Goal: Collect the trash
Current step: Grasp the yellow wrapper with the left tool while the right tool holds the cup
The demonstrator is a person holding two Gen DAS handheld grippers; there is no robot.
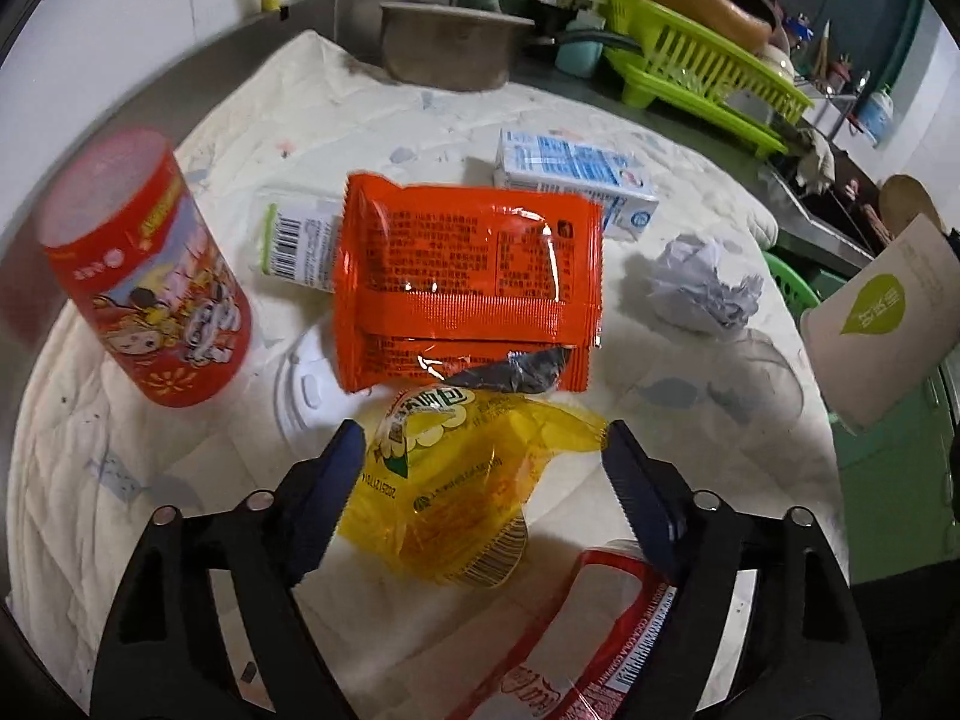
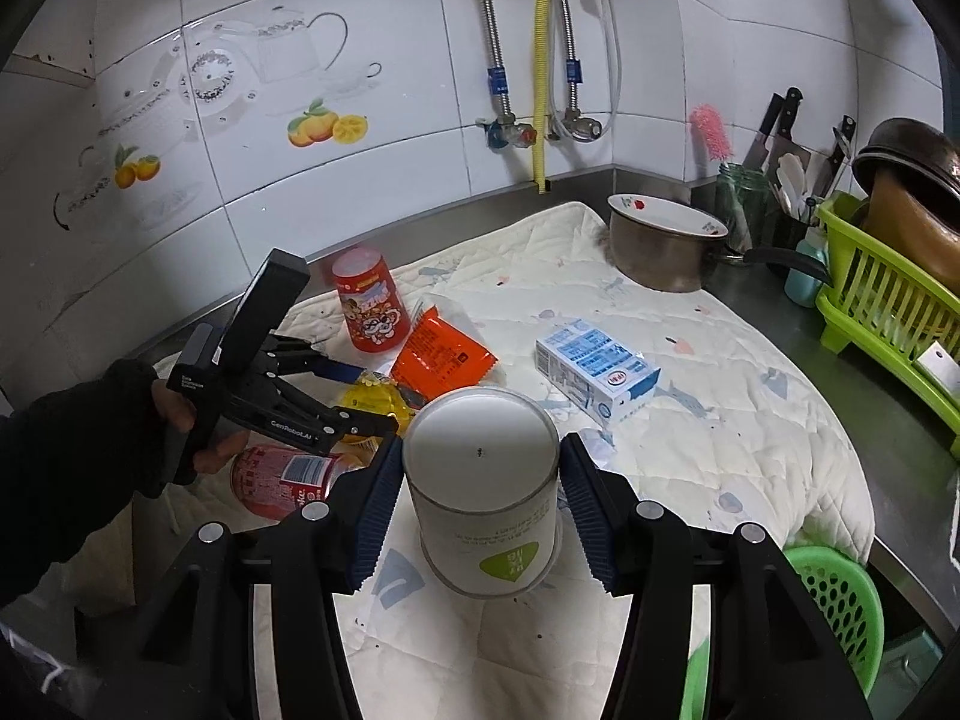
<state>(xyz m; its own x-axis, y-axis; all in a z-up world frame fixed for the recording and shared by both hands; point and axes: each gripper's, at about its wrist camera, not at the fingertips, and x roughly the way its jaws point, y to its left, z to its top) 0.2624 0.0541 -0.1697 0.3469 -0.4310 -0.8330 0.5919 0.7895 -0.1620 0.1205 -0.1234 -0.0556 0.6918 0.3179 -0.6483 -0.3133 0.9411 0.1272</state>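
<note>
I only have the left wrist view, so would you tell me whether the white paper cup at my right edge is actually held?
Observer: Yes, the right gripper has its fingers pressed on both sides of the white paper cup.
Operator: Where might it go next?
Observer: A green perforated plastic basket sits low on that gripper's right, past the cloth's edge.
Operator: What is the red label beneath me?
Observer: It is a red-labelled cola container lying on its side under the left gripper.

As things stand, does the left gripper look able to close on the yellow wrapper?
Probably yes. The left gripper is open with the yellow wrapper lying between its fingers, nothing on top of it. The orange packet lies just beyond and the red-labelled bottle just beside it.
</note>
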